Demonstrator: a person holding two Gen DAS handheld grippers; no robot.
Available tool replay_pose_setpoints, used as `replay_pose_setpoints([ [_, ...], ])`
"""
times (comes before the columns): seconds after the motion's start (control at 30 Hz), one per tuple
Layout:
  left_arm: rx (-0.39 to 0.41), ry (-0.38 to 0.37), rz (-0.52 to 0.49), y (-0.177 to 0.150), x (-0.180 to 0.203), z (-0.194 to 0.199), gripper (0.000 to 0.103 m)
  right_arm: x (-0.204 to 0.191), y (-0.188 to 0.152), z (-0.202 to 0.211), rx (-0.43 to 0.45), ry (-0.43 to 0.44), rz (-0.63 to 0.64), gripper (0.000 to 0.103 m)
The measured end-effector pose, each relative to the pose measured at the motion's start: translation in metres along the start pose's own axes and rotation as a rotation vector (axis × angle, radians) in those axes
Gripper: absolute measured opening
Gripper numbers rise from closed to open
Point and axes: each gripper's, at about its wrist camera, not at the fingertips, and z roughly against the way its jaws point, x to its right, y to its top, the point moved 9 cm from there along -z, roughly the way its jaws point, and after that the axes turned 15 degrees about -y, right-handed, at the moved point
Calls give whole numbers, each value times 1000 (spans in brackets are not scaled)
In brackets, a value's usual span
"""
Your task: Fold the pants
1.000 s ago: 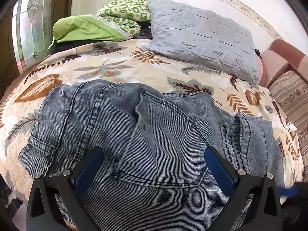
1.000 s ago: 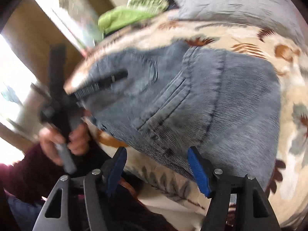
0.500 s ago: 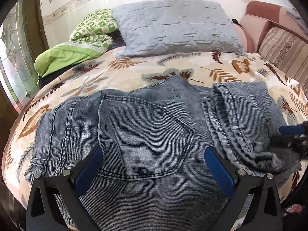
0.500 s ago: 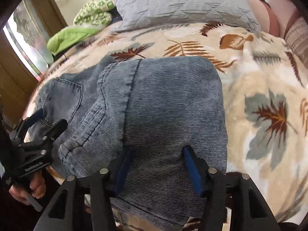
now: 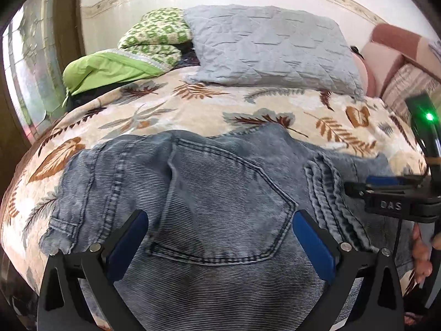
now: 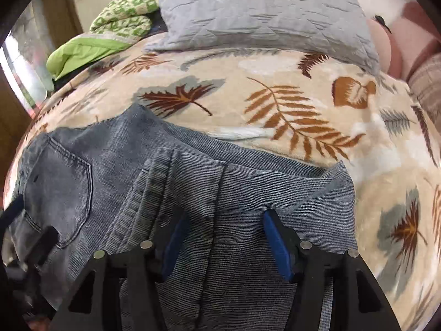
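Note:
Blue-grey denim pants (image 5: pixel 220 209) lie folded on the leaf-print bedspread (image 5: pixel 193 110), back pocket up, leg hems folded over the right side (image 5: pixel 328 193). My left gripper (image 5: pixel 217 237) is open, its blue pads spread wide just above the pocket. My right gripper (image 6: pixel 223 237) is open over the folded leg part (image 6: pixel 275 193) of the pants (image 6: pixel 110 171). The right gripper also shows at the right edge of the left wrist view (image 5: pixel 391 193), and the left gripper at the left edge of the right wrist view (image 6: pixel 24 229).
A grey quilted pillow (image 5: pixel 270 47) and green folded bedding (image 5: pixel 132 55) lie at the head of the bed. A pink sofa or cushion (image 5: pixel 397 55) stands to the right. A window with wooden frame (image 5: pixel 30 69) is on the left. The bed edge runs below the pants.
The right gripper swung from the bed edge over the folded leg part and lowered closer to it. The left view shifted slightly; the left gripper stays open over the pocket.

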Motion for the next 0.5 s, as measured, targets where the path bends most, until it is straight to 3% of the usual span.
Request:
replay_pose_setpoints([
  [0.13, 36, 15, 75, 6, -20, 14, 103, 12, -6, 13, -27, 61, -52, 61],
  [0.27, 135, 69, 199, 13, -61, 48, 103, 16, -15, 47, 92, 113, -58, 61],
  [0.37, 160, 94, 344, 2, -101, 66, 103, 16, -32, 60, 144, 106, -8, 61],
  [0.5, 123, 70, 541, -28, -142, 75, 103, 8, -64, 37, 75, 119, 68, 64],
])
